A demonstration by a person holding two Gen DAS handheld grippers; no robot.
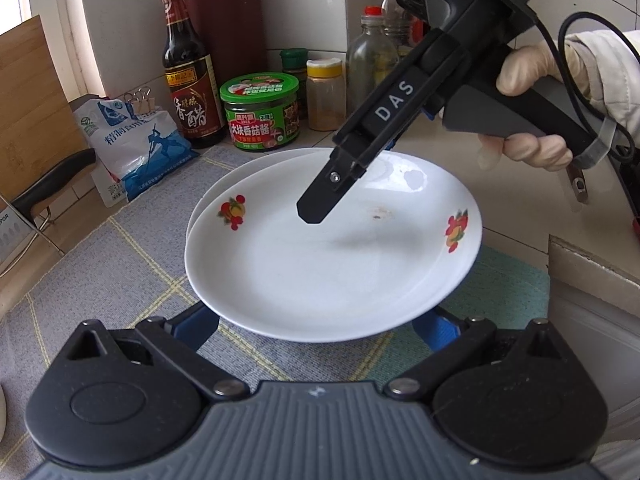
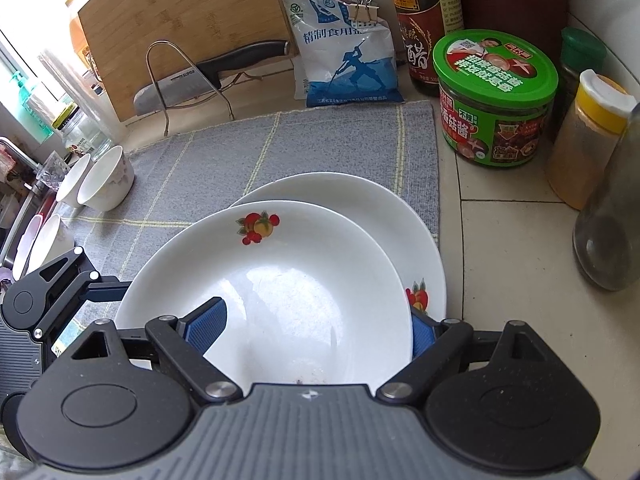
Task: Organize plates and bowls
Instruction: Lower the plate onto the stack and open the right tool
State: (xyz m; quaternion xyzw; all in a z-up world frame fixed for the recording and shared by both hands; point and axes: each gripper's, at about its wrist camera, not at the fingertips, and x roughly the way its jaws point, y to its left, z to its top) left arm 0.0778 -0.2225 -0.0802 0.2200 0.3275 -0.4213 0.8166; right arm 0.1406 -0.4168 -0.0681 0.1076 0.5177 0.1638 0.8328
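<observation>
1. Plates are shown at the centre of both views: a glossy white upper plate (image 1: pixel 320 272) with fruit decals on its rim is stacked off-centre on a lower plate (image 1: pixel 224 188), and both are laid on a woven grey mat (image 1: pixel 120 260) checked in yellow.
2. The left gripper (image 1: pixel 318 328) is seen spread wide, with its ribbed blue pads partly hidden beneath the upper plate's near rim; nothing is clamped, and contact cannot be made out.
3. The right gripper (image 2: pixel 316 328) is held well apart across that plate's rim, with one pad over the bowl of the plate and the other outside it; nothing is gripped.
4. White bowls (image 2: pixel 106 184) at the left edge and a bamboo board (image 2: pixel 180 32) at the upper left are caught only by the right wrist view.
5. A gloved hand (image 1: pixel 528 120) on the right gripper's handle, at the upper right, is caught only by the left wrist view.
</observation>
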